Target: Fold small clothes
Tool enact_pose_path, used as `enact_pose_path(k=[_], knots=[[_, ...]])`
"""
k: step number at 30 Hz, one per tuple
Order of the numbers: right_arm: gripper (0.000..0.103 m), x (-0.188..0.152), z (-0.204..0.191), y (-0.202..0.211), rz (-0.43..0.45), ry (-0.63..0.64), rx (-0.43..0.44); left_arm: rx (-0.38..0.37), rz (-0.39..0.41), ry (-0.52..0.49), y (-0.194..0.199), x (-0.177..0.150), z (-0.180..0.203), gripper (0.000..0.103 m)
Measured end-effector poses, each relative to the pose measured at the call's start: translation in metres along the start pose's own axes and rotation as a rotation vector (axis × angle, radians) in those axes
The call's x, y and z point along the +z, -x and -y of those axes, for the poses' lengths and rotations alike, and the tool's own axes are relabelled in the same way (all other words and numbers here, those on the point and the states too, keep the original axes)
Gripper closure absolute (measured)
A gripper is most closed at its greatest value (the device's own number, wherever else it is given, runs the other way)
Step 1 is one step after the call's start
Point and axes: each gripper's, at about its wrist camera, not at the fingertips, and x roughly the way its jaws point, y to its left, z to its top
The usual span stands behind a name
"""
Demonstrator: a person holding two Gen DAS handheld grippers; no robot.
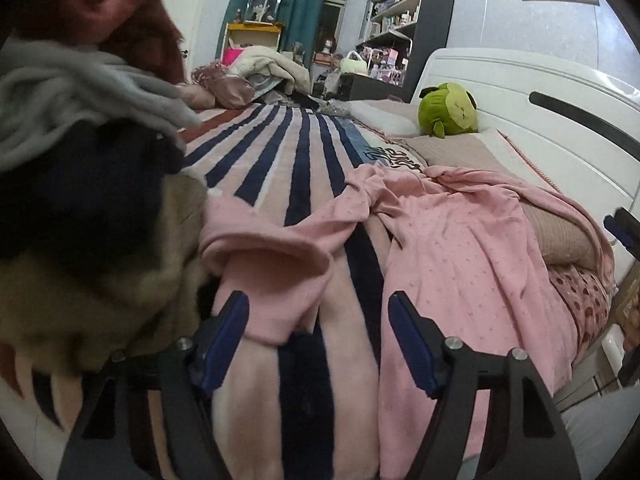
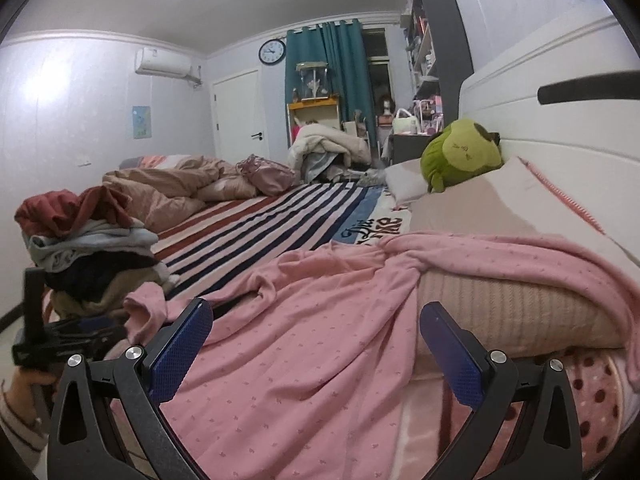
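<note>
A pink dotted garment (image 1: 460, 256) lies spread and crumpled on the striped bedcover (image 1: 288, 160); it also shows in the right wrist view (image 2: 320, 320). One sleeve with an open cuff (image 1: 268, 264) lies just ahead of my left gripper (image 1: 316, 300), which is open and empty. My right gripper (image 2: 316, 312) is open and empty, hovering over the garment's body. The left gripper also appears at the left edge of the right wrist view (image 2: 68, 336).
A pile of unfolded clothes (image 2: 92, 248) sits at the left, close to my left gripper (image 1: 80, 200). A green plush toy (image 2: 460, 152) rests by the white headboard (image 2: 560, 120). A beige pillow (image 2: 516, 312) lies under the garment's right part. A rumpled quilt (image 2: 172, 188) lies farther back.
</note>
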Motion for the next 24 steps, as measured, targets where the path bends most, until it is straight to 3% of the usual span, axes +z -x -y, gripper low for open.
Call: enact_pose_path(k=[4,6,9,10,14,16,18,20,22,24], knots=[[0.0,0.001,0.0,-0.003,0.002,0.0,0.002,0.001,-0.029,0.056,-0.034,0.018,-0.005,0.038],[0.0,0.001,0.001,-0.004,-0.005,-0.017,0.004,0.009,-0.05,0.085,-0.049,0.022,-0.011,0.051],[0.0,-0.002,0.006,-0.007,-0.017,-0.045,0.011,0.023,-0.086,0.122,-0.071,0.027,-0.017,0.084],[0.0,-0.003,0.008,-0.008,-0.02,-0.053,0.015,0.021,-0.096,0.128,-0.075,0.028,-0.018,0.1],[0.0,-0.005,0.015,-0.009,-0.012,-0.056,0.015,-0.035,-0.006,0.081,-0.047,0.044,-0.004,0.1],[0.0,-0.007,0.022,-0.008,-0.005,-0.067,0.014,-0.124,0.061,0.04,-0.022,0.057,0.011,0.1],[0.0,-0.009,0.029,-0.006,0.0,-0.081,0.009,-0.261,0.122,-0.023,0.005,0.07,0.034,0.1],[0.0,-0.011,0.035,-0.003,0.006,-0.1,0.004,-0.439,0.13,-0.098,0.023,0.079,0.066,0.1],[0.0,-0.012,0.041,0.001,0.011,-0.118,0.001,-0.628,0.052,-0.144,0.017,0.079,0.099,0.1],[0.0,-0.013,0.045,0.006,0.011,-0.121,-0.003,-0.741,-0.071,-0.165,-0.005,0.07,0.123,0.099]])
